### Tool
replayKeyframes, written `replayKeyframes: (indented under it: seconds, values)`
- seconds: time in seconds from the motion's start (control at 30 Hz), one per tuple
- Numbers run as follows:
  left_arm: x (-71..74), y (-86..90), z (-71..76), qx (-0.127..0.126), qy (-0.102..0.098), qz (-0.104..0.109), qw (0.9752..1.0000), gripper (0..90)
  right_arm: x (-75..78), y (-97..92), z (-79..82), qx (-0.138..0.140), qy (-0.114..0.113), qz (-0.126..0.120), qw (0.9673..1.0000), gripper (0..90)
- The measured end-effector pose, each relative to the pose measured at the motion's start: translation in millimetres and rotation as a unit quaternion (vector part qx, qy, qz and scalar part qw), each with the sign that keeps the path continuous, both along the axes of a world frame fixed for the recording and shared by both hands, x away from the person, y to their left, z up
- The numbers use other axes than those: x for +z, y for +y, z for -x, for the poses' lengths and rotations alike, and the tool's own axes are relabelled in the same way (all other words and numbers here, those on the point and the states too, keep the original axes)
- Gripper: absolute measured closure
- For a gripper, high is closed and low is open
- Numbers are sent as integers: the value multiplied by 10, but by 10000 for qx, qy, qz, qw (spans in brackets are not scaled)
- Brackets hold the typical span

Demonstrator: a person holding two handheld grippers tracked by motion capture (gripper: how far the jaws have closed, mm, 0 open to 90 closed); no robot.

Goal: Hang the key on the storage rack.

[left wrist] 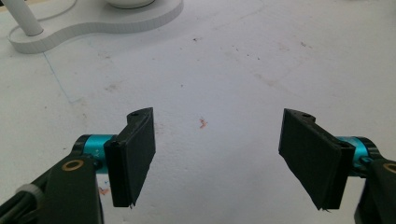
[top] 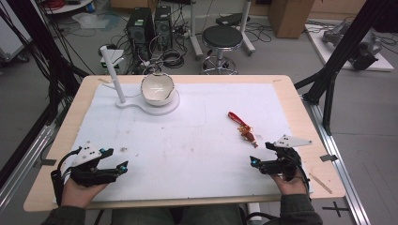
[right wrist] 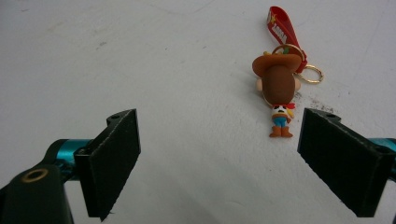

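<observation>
Your right gripper point(right wrist: 219, 163) rests with jaws spread, aimed just short of the cowboy keychain point(right wrist: 279, 93), ready to pinch; your left gripper point(left wrist: 217, 158) waits spread too, empty.

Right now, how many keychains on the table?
1. The cowboy keychain with a red strap lies flat on the white mat, right of centre, just ahead of the open right gripper. None looks hidden.
</observation>
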State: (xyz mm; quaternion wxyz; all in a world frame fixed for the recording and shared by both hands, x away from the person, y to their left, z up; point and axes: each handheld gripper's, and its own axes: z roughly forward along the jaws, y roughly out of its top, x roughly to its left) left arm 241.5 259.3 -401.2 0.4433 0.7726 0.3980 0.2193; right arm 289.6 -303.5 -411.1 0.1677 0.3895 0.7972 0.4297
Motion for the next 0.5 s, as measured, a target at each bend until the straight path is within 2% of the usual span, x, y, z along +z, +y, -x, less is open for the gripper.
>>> replayKeyframes:
  seconds: [0.5]
  values:
    - [8, 16, 36, 17, -19, -8, 10000, 274, 17, 61, -18, 104, -19, 0, 9999, 124]
